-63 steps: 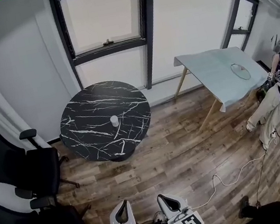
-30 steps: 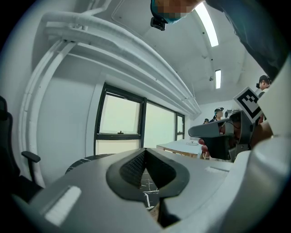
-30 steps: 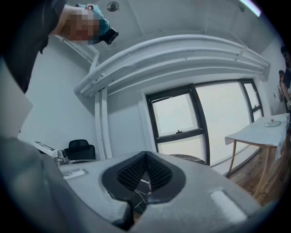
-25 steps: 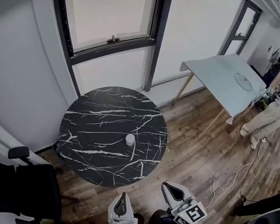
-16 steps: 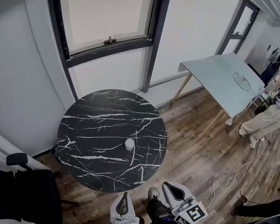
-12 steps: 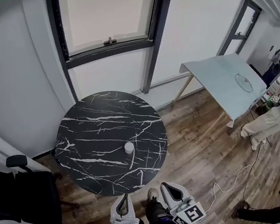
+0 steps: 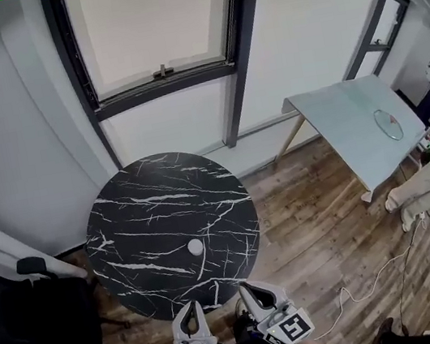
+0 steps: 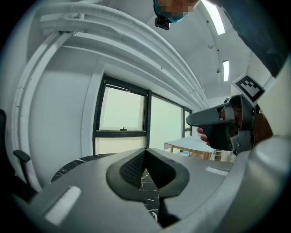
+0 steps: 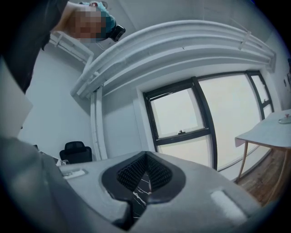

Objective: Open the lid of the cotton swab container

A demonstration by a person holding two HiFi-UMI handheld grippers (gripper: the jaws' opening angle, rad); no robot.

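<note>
- The cotton swab container (image 7: 195,247) is sitting on the round black marble table (image 7: 137,218), toward its near right side.
- The left gripper (image 7: 190,318) is hovering by the table's near edge, jaws pressed together, nothing between them.
- The right gripper (image 7: 252,296) is hanging just beside it, likewise closed and empty.

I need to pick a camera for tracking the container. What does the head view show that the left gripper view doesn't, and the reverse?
Head view only: the white cotton swab container in clear sight on the round black table, and the wood floor.
Left gripper view only: the ceiling lights and the hand holding the right gripper.
Both: the black table, the window, the light table, and the left gripper, shut and empty.
</note>
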